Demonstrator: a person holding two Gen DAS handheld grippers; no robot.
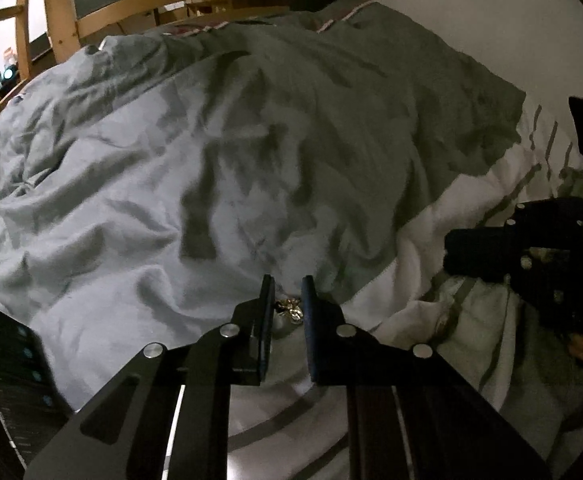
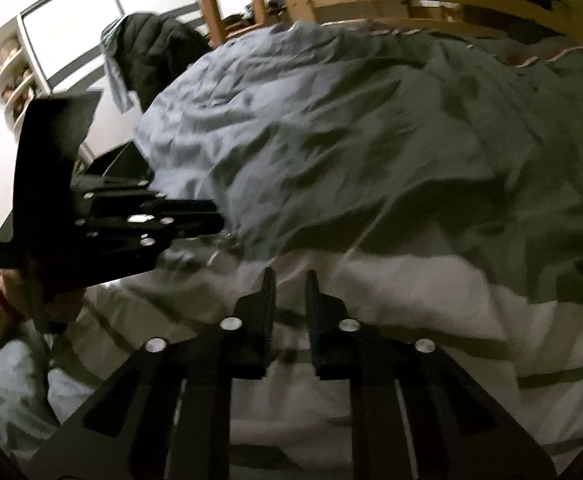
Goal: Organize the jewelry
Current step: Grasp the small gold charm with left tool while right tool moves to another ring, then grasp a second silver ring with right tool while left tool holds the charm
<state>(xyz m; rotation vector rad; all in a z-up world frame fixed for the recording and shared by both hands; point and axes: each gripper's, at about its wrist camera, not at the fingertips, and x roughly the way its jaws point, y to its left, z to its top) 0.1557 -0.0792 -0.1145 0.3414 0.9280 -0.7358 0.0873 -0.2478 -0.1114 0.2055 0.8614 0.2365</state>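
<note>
On the bed, the left gripper [image 1: 287, 292] is pointing down at the rumpled grey duvet [image 1: 171, 168], its fingers narrowed around a small gold piece of jewelry [image 1: 289, 308] lying between their tips. The right gripper [image 2: 289, 284] is hovering over the white striped sheet [image 2: 411, 300], fingers narrow, holding nothing.

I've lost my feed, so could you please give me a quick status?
Left gripper over small gold jewelry, grip unclear. Right gripper narrow, nothing visible between. Rumpled duvet all around.
</note>
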